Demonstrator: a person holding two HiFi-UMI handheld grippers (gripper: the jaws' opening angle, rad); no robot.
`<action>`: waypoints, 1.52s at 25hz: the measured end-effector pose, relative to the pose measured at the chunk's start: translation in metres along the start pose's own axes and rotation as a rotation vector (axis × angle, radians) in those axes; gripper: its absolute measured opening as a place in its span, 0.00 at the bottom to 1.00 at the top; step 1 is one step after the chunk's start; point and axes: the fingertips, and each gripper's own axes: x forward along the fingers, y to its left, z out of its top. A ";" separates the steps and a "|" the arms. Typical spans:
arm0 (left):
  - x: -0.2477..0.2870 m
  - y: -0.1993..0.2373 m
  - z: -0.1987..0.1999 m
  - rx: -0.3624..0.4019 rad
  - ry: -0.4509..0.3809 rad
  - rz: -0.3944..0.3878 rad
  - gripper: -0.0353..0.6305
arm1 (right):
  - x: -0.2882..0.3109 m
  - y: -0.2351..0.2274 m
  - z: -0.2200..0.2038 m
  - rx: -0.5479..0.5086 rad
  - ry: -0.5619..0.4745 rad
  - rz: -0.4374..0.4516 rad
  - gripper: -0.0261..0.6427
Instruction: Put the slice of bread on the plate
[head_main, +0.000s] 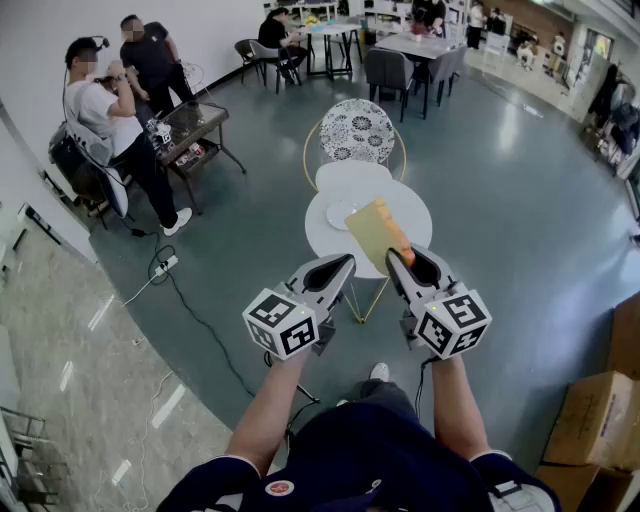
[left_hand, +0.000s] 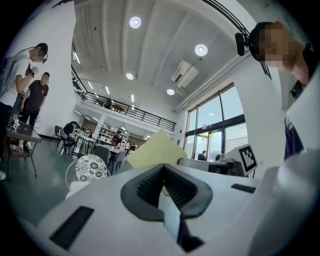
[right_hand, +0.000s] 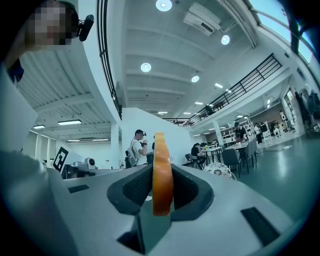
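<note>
So the slice of bread (head_main: 377, 231) isn't on the plate (head_main: 339, 212) yet. It's up in the air, pinched in the right gripper (head_main: 396, 259), whose jaws are clamped on the lower edge of the slice. From the head view it sits tilted over the near part of the round white worktop (head_main: 408, 214) and covers one side of the plate, which is small, white and lying flat on the worktop.

The bread itself is a squarish flat slab with a pale yellow face and an orange-brown crust along the right edge. In the right gripper view you see it dead edge-on, just a narrow orange strip standing upright between the two dark pads. The left gripper view catches the broad pale face instead, with one corner poking up.

The left gripper (head_main: 345, 263) has its jaws pressed together with nothing between them. It hangs just beside the right one, close to the bread but not touching it.

There's a chair with a patterned seat (head_main: 358, 130) on the far side of the worktop.
</note>
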 end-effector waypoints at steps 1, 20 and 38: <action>-0.002 -0.001 -0.001 -0.001 -0.001 0.001 0.06 | -0.001 0.002 -0.001 -0.001 0.000 0.001 0.19; 0.031 0.009 -0.013 -0.004 0.019 0.016 0.06 | 0.006 -0.035 -0.006 0.010 0.012 0.012 0.19; 0.117 0.058 -0.016 0.005 0.043 0.066 0.06 | 0.053 -0.118 0.001 0.022 0.011 0.087 0.19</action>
